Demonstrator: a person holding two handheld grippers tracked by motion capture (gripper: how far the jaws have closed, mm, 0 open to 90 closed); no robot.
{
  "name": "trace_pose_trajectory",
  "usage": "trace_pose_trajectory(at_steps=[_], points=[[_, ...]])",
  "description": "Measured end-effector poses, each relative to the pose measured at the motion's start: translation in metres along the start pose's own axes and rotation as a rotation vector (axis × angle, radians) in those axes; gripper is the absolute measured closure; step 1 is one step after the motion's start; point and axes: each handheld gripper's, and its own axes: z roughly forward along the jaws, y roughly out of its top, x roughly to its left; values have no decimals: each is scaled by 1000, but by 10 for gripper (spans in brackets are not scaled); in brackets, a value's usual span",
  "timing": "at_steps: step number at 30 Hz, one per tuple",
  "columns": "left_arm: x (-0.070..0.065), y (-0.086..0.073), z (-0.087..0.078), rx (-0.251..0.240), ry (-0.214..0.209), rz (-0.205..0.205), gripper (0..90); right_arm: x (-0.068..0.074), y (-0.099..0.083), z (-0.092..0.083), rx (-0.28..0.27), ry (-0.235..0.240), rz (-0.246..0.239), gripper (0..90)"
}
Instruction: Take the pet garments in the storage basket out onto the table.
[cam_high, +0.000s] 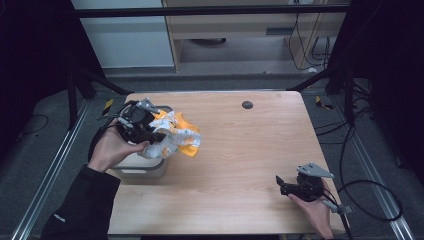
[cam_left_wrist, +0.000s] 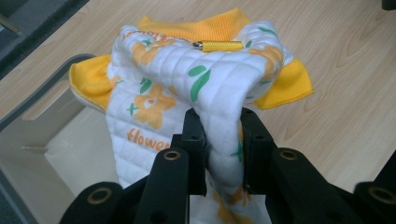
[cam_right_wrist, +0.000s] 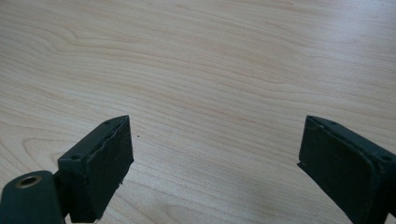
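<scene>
Your left gripper (cam_left_wrist: 223, 140) is clamped on the quilted flower garment (cam_left_wrist: 196, 88), hanging just past its jaws over the bin (cam_left_wrist: 32, 140) rim—pickup done, release left; right gripper (cam_right_wrist: 215, 158) wide open, empty.

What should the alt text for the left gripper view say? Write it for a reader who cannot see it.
The left gripper pinches a fold of a small white quilted garment with orange flowers, green leaves and yellow ribbed trim. The garment hangs over the rim of an open grey bin that stands on a light wooden table.
</scene>
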Motion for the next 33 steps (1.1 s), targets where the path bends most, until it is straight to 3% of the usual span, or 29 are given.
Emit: trace_pose_trajectory(at_steps=[33], points=[[-37,40,41,24,-70,134,748,0,0,-1,-11,-9,-13,99]])
